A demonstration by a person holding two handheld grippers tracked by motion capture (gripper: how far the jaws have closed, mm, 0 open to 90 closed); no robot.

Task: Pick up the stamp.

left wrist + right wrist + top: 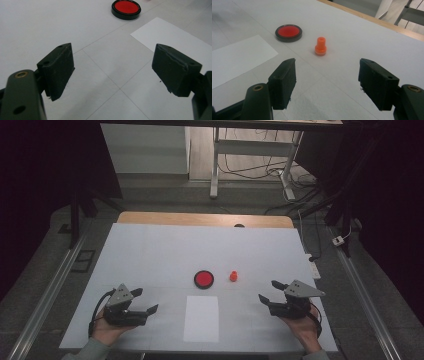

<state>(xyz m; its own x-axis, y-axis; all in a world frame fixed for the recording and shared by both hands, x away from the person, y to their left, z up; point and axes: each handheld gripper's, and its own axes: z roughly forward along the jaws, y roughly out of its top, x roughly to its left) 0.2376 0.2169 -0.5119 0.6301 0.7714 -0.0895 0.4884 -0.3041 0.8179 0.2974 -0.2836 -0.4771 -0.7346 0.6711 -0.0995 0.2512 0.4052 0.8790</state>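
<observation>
A round red pad in a black rim (204,279) (126,8) (288,32) lies near the middle of the white table (150,250). Just right of it stands a small orange stamp-like peg (233,276) (320,46), upright. A white sheet of paper (201,318) (172,37) (234,58) lies in front of the pad. My left gripper (146,301) (113,72) rests at the front left, open and holding nothing. At the front right my right gripper (270,291) (327,83) is open too, its jaws pointing toward the peg from a short way off.
The table's wooden far edge (205,219) runs along the back. Beyond it stand a desk frame (215,165) and loose cables (300,185) on the floor. A power strip (314,269) lies off the table's right side. Metal rails (45,295) flank the table.
</observation>
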